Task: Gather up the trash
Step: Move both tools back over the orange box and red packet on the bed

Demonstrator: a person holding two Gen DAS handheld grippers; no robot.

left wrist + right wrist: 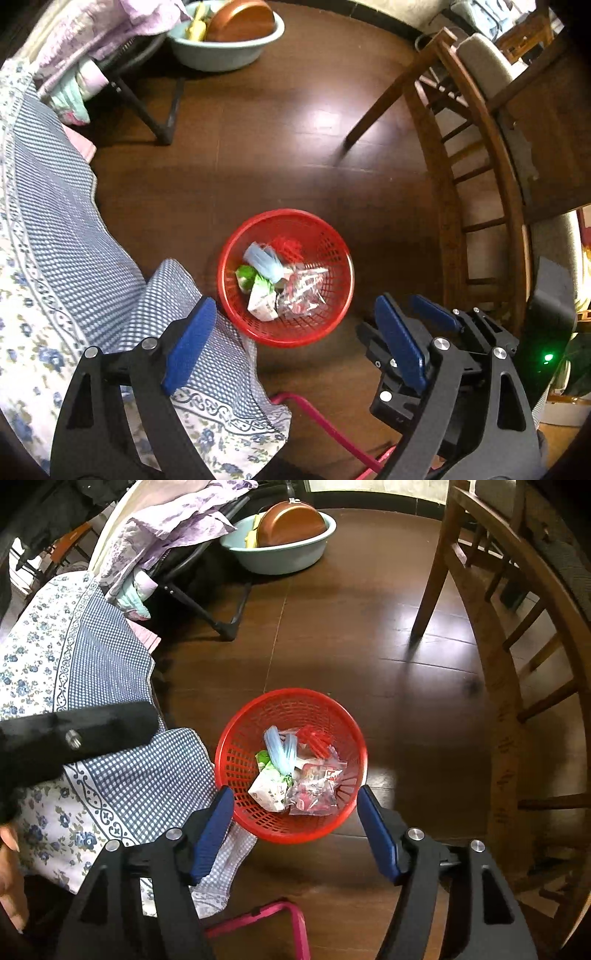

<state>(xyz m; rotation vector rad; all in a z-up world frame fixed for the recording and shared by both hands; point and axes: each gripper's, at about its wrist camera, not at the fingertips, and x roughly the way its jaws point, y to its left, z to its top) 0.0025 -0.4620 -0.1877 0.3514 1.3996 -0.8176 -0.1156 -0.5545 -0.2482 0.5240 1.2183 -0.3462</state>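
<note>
1. Far left lies a blue checked and floral cloth [110,782], its hem draping to just beside the red basket [236,775]; it is no part of the job, though it crowds that side of the rim.
2. The left gripper [291,343] hangs above the floor with its jaws spread wide and nothing between the blue pads [190,350] (only bare floor and the basket's near rim show in the gap).
3. In the middle, on the dark wooden floor [388,709], stands the basket, and the trash sits inside it: a pale blue face mask [282,751], a green-and-white wrapper [269,786], a clear crinkled plastic bag [317,786] and a scrap of red mesh [314,738].
4. My judgement is that all of this is feather-light, soft and crushable; the plastic bag will be slippery and will slide from a shallow pinch, so a deep bite on a bunched fold suits it best.
5. The basket itself looks like thin, springy lattice plastic, light even when loaded; the rolled rim is the place to take hold, pads either side of the wall.
6. The right gripper [295,819] is likewise released, jaws apart and holding nothing, poised over the basket's near edge.
7. Further right stand wooden chairs [517,664], well apart from the basket
</note>
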